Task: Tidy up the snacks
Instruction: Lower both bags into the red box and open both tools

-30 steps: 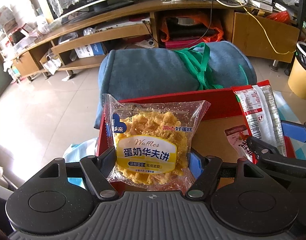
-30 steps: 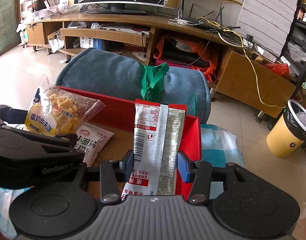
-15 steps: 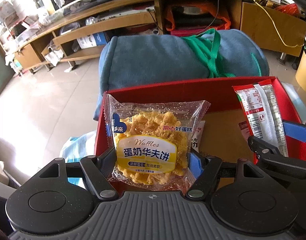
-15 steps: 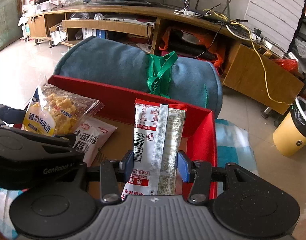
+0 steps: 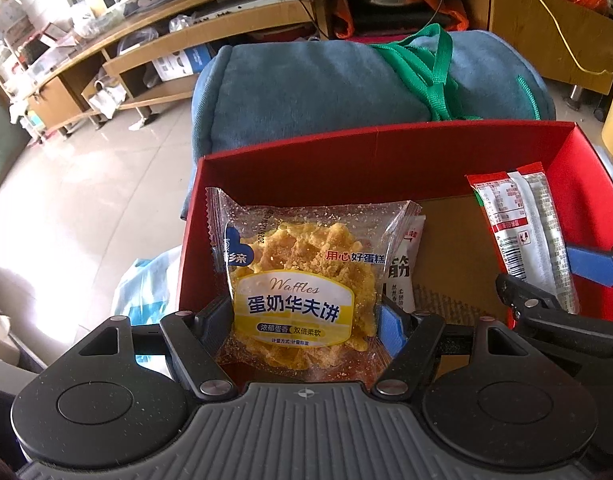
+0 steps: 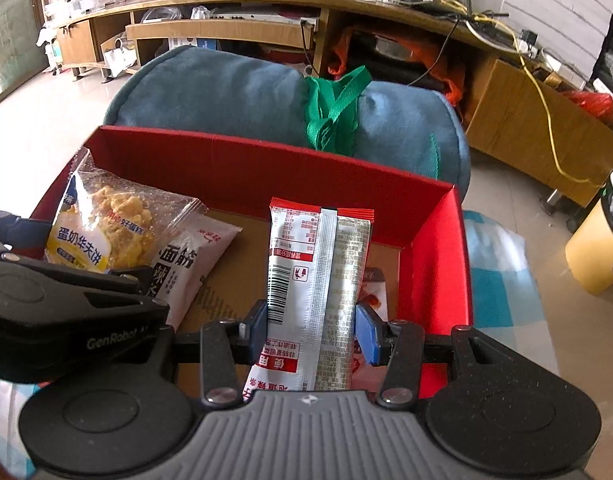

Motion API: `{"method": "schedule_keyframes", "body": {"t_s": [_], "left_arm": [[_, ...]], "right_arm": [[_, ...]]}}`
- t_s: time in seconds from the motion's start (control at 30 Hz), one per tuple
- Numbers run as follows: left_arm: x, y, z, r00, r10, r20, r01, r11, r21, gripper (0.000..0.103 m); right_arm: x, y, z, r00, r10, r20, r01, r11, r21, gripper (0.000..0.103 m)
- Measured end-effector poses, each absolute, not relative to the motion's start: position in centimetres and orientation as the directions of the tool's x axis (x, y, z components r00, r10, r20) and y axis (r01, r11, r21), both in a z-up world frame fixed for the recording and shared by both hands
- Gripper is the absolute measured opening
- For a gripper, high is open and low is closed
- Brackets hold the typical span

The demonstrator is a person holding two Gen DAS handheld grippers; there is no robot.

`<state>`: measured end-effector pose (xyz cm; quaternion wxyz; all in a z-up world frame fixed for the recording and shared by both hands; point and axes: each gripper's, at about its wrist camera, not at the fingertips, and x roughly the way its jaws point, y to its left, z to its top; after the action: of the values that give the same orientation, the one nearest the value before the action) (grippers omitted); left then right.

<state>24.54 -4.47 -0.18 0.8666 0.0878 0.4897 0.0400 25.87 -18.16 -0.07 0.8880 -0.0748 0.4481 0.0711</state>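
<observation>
bare cardboard floor [image 6: 242, 280] mid-box, red walls [image 6: 290, 168] around

Both wrist cameras look forward and slightly down, close over the open red cardboard box [image 5: 386, 160] [image 6: 266, 168]. The left looks from its left side, the right from its right; both share the rolled blue fabric bundle [image 5: 326, 84] [image 6: 246, 100] behind it.

I read "Waffles" and "蛋奶华夫饼" on the waffle packet [image 5: 302, 280]. Just right of it, a white packet [image 6: 190, 264] shows "面筋". "GenRobot" marks the left tongs [image 6: 106, 280].
</observation>
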Motion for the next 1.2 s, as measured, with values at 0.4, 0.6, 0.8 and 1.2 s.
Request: {"method": "schedule_keyframes", "body": {"t_s": [0.4,0.6,0.8,1.2], "left_arm": [[24.6,-4.5,-0.3,0.511,0.158,-0.845,0.009,0.982,0.189,0.080],[24.5,-4.4,-0.3,0.509,0.158,-0.846,0.011,0.982,0.190,0.081],[24.3,-4.4,0.0,0.516,0.159,-0.842,0.011,0.981,0.191,0.083],[23.8,-4.0,0.7,0.532,0.152,-0.833,0.005,0.983,0.182,0.086]], "right_arm": [[26.0,-18.2,-0.4,0.581,0.073,-0.810,-0.187,0.981,-0.045,0.042],[26.0,-18.5,-0.3,0.584,0.077,-0.808,-0.183,0.982,-0.039,0.045],[25.9,-18.6,0.2,0.600,0.066,-0.798,-0.181,0.982,-0.055,0.047],[25.2,-18.7,1.0,0.616,0.067,-0.785,-0.178,0.982,-0.056,0.050]]}}
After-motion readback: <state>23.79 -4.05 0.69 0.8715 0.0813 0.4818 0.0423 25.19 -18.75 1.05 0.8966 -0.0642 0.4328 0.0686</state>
